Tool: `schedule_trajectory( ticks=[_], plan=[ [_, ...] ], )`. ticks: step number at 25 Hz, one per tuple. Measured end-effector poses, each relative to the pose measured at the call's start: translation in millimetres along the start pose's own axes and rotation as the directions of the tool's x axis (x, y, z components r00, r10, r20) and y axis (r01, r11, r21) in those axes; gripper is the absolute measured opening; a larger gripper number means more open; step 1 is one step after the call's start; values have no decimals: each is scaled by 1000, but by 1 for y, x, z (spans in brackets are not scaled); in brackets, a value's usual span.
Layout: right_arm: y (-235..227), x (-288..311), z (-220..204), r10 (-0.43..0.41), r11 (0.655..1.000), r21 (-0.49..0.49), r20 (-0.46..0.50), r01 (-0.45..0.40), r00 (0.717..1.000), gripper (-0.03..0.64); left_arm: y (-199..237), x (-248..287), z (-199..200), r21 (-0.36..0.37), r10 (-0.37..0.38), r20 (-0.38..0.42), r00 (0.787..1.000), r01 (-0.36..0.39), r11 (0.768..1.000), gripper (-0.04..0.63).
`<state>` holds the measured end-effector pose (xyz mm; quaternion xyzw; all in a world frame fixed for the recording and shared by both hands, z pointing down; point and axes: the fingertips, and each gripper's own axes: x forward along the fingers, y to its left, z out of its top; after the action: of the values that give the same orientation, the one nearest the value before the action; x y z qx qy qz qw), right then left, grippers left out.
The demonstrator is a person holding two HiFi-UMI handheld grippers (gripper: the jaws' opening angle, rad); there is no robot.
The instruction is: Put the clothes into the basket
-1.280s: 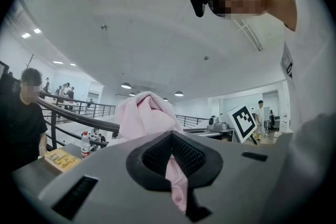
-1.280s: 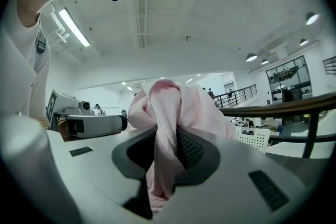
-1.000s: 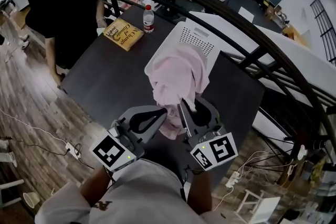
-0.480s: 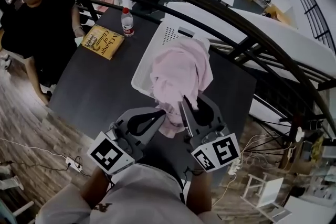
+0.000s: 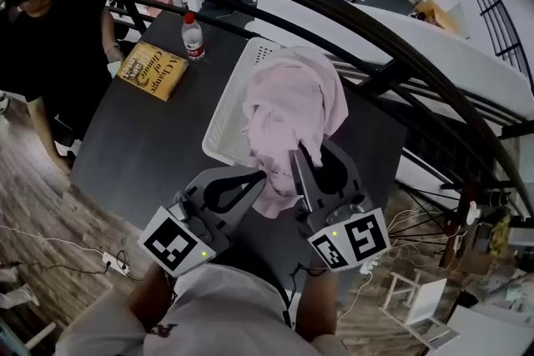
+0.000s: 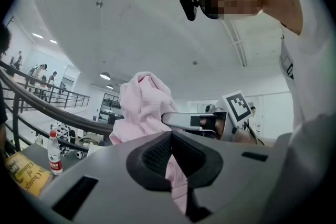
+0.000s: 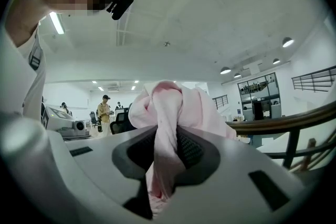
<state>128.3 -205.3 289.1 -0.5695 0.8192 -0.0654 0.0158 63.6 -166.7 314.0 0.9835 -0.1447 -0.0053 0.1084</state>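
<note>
Two grippers, the left gripper (image 5: 260,176) and right gripper (image 5: 307,162), were each clamped nearly shut on the pink garment (image 5: 292,104), holding it bunched above the white laundry basket (image 5: 225,119). Its tail hung beyond the basket's near rim, so releasing there could probably have left cloth draped outside the basket.

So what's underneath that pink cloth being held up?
A white basket standing on the dark table. The pink cloth blocks most of it from view, so whatever lies inside cannot be seen.
</note>
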Motion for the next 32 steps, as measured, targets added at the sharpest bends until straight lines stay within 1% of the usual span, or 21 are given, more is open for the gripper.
schedule_trajectory(
  ticks=[7,20,26,32],
  plan=[
    [-24,34,-12,-8,1000,4,-34,8,999,89,31,13,-7,7,26,-24,999,-26,1000,3],
    [-64,96,-70,-9,997,78,-145,20,989,87,73,25,-36,-3,72,-79,994,-73,997,3],
    [-83,118,-109,-18,994,102,-227,42,974,87,93,28,-44,-20,94,-85,992,-96,995,3],
    [-95,138,-146,-16,991,118,-319,57,947,87,107,32,-54,-17,103,-105,989,-105,994,3]
  ],
)
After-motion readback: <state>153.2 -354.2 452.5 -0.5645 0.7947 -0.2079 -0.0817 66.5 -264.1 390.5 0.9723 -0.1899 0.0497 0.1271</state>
